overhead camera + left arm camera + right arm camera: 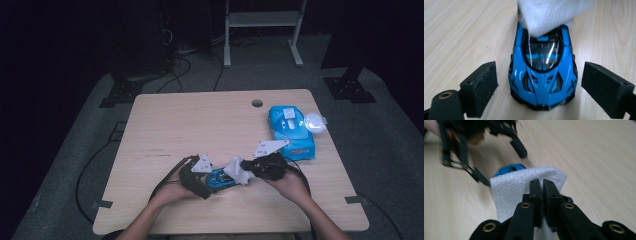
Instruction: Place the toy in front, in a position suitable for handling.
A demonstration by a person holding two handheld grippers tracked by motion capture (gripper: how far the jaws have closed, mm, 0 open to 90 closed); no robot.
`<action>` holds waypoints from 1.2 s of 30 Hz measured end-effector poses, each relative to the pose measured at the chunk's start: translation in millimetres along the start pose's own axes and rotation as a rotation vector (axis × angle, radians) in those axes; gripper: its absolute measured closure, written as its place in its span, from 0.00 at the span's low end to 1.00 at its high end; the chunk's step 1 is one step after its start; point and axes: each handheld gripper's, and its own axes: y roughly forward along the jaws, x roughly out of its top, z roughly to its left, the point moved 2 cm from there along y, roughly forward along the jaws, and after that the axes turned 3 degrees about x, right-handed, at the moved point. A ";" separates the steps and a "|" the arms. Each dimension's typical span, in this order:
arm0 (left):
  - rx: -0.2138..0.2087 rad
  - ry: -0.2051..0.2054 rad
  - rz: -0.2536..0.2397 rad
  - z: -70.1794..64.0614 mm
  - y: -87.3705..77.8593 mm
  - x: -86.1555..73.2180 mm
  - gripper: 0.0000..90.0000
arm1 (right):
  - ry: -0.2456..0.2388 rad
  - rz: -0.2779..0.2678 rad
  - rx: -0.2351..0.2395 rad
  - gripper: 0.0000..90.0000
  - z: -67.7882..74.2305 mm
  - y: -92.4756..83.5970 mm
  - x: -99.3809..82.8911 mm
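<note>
While the blue toy car (542,72) sits on the table (165,125) near its front edge, the left gripper (540,92) straddles it with jaws spread clear, and the right gripper (541,195), jaws pinched on a white wipe (511,190), lays that wipe over the car's far end.

The left gripper (202,176) stands open, jaws either side of the car (542,67). The right gripper (260,167) pinches a wipe (524,187) at the car.
</note>
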 end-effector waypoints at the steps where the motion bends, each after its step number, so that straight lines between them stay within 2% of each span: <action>1: 0.000 0.000 0.000 0.0 0.0 0.0 0.16 | 0.000 0.000 0.000 0.94 0.0 0.0 0.0; 2: -0.001 -0.003 0.004 0.8 0.2 -1.7 0.16 | -0.016 0.044 -0.014 0.92 -0.6 11.8 -5.2; 4: -0.005 -0.008 0.009 2.2 1.1 -2.8 0.16 | -0.023 0.060 -0.023 0.86 -0.6 19.4 -9.6; 5: -0.005 -0.008 0.009 2.2 1.1 -2.8 0.16 | -0.023 0.060 -0.023 0.86 -0.6 19.4 -9.6; 6: -0.006 -0.009 0.009 2.5 1.8 -3.3 0.16 | -0.032 0.073 -0.033 0.76 -0.4 23.0 -11.9; 7: -0.006 -0.009 0.009 2.5 1.8 -3.3 0.16 | -0.032 0.073 -0.033 0.76 -0.4 23.0 -11.9; 8: -0.020 -0.012 0.001 2.4 2.0 -3.6 0.19 | -0.028 0.059 -0.002 0.71 0.7 22.1 -11.0; 9: -0.020 -0.012 0.001 2.4 2.0 -3.6 0.21 | -0.028 0.059 -0.002 0.71 0.7 22.1 -11.0; 10: -0.021 -0.010 0.005 2.9 2.1 -3.7 0.22 | -0.045 0.055 -0.002 0.63 2.6 21.7 -8.5; 11: -0.028 -0.015 0.007 3.5 2.4 -3.8 0.22 | -0.045 0.055 -0.002 0.63 2.6 21.7 -8.5; 12: -0.054 -0.035 0.000 4.0 2.4 -4.4 0.28 | -0.044 0.045 0.024 0.60 2.8 22.9 -7.0; 15: -0.056 -0.036 -0.001 4.3 2.6 -4.4 0.28 | -0.047 0.067 0.031 0.56 2.7 29.3 -4.6; 18: -0.056 -0.033 0.000 4.1 2.8 -4.1 0.28 | -0.043 0.053 0.043 0.54 4.4 36.6 -0.4; 23: -0.063 -0.038 -0.006 4.3 4.6 -3.9 0.28 | -0.043 0.057 0.041 0.60 8.0 49.9 4.6; 24: -0.063 -0.029 -0.001 4.8 4.5 -3.8 0.28 | -0.053 0.065 0.032 0.66 10.9 57.1 4.3; 25: -0.063 -0.029 -0.001 4.8 4.5 -3.8 0.28 | -0.053 0.065 0.032 0.66 10.9 57.1 4.3; 26: -0.061 -0.030 -0.005 4.3 4.4 -4.4 0.28 | -0.064 0.036 0.023 0.74 14.7 60.8 2.1; 27: -0.061 -0.030 -0.005 4.3 4.4 -4.4 0.28 | -0.081 0.029 0.017 0.76 16.3 60.6 1.3; 28: -0.057 -0.024 -0.001 3.7 4.8 -4.8 0.28 | -0.095 0.029 0.006 0.80 18.2 59.5 1.1; 29: -0.057 -0.024 -0.001 3.7 4.8 -4.8 0.28 | -0.112 0.025 0.001 0.89 18.8 57.1 1.0; 32: -0.059 -0.024 -0.003 4.1 5.1 -4.8 0.28 | -0.115 0.041 0.000 0.90 16.9 51.9 -1.0; 36: -0.059 -0.022 -0.004 4.3 5.8 -4.9 0.28 | -0.051 0.073 -0.037 0.91 0.9 32.4 -20.4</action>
